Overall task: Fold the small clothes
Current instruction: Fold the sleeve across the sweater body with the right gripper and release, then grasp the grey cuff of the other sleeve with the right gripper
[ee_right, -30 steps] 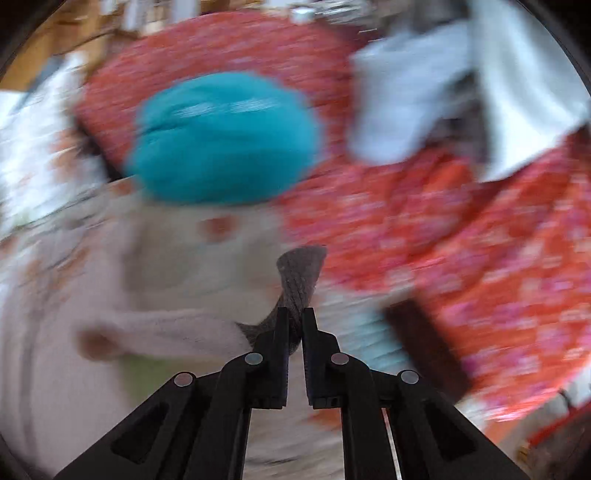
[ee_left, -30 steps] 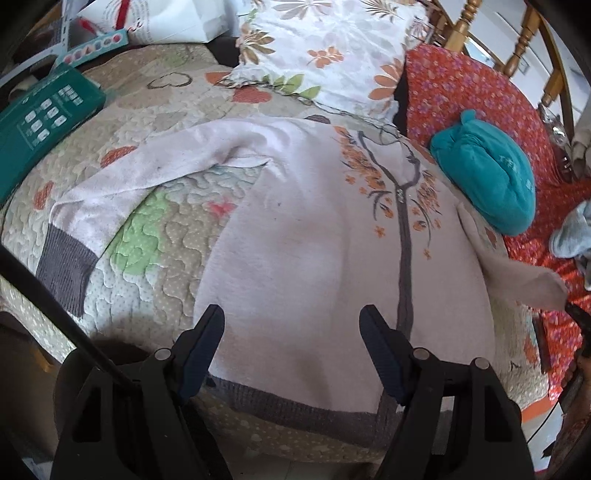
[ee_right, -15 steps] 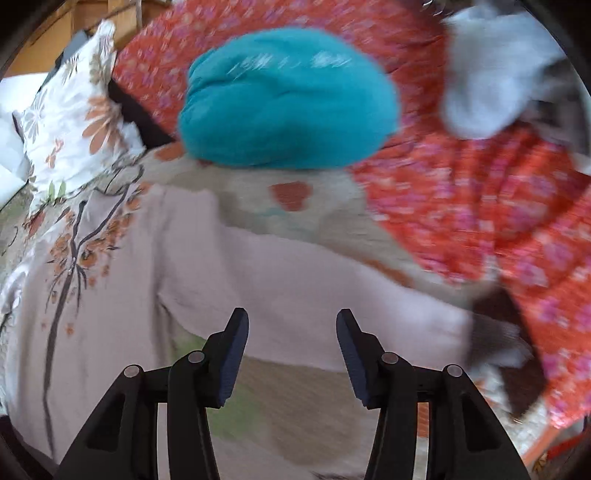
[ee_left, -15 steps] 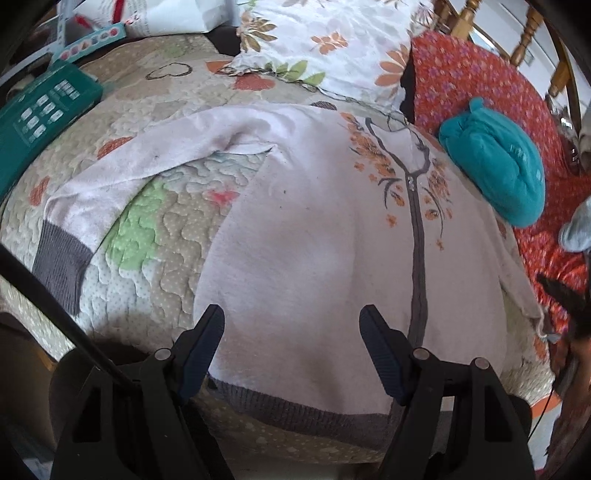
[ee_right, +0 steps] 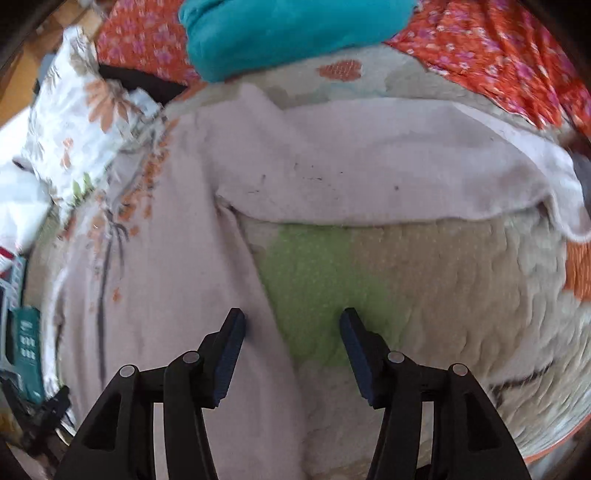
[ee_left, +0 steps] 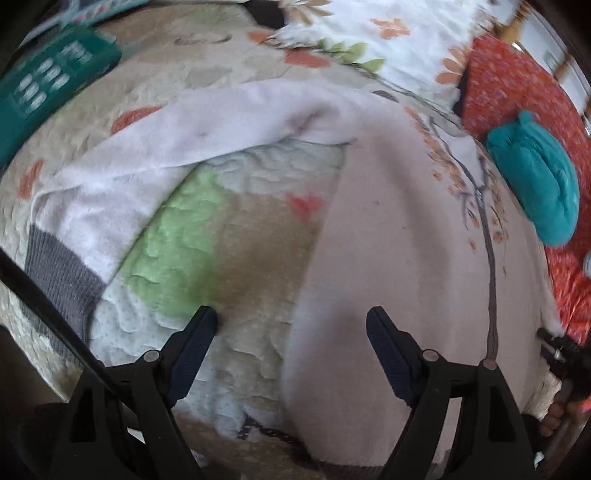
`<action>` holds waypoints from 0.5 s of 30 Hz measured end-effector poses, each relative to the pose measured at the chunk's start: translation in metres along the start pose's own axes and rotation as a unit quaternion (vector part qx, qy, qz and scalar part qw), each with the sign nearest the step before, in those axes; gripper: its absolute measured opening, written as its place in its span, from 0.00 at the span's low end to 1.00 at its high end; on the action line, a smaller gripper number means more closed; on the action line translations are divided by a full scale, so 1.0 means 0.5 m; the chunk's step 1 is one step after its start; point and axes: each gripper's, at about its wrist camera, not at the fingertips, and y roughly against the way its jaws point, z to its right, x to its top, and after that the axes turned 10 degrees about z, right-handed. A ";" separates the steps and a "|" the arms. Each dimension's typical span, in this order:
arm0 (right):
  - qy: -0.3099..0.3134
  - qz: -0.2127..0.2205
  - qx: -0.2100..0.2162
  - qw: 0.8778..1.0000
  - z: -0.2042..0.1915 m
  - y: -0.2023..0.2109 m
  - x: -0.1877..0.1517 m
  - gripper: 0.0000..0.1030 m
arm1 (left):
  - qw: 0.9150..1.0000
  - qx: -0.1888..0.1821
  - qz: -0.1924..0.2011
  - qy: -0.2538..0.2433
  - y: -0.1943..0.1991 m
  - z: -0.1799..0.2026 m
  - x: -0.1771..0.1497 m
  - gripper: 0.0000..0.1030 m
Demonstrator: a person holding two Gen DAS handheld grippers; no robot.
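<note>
I see the pale pink knitted cardigan with grey cuffs and an orange tree print lying flat on the quilted patchwork bedspread, both sleeves spread out to the sides. My left hand-held gripper is low over the left side edge of the cardigan body; its jaws are opening, with the edge under them but not pinched. My right hand-held gripper is over the right side edge, below the right sleeve; its jaws are also opening and grasp nothing. A folded teal garment lies at the far side, on a red flowered cloth.
</note>
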 end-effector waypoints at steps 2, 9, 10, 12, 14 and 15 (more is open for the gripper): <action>-0.013 -0.018 0.038 0.999 -0.012 0.007 -0.019 0.61 | 0.999 -0.040 -0.010 -0.011 -0.001 0.020 -0.016 0.79; -0.020 -0.084 0.121 0.989 -0.052 0.033 -0.136 0.69 | 0.995 -0.003 -0.010 -0.095 0.027 0.095 -0.084 0.30; -0.007 -0.083 0.118 0.990 -0.062 0.037 -0.153 0.68 | 0.995 0.003 -0.010 -0.099 0.032 0.098 -0.085 0.23; 0.046 -0.078 0.100 0.991 -0.096 0.052 -0.186 0.43 | 0.995 0.001 -0.018 -0.099 0.039 0.104 -0.084 0.05; 0.081 -0.089 0.093 0.988 -0.117 0.058 -0.211 0.10 | 0.995 0.002 -0.025 -0.098 0.049 0.107 -0.089 0.05; 0.079 -0.092 0.094 0.988 -0.114 0.062 -0.216 0.10 | 0.995 0.002 -0.027 -0.099 0.056 0.109 -0.095 0.05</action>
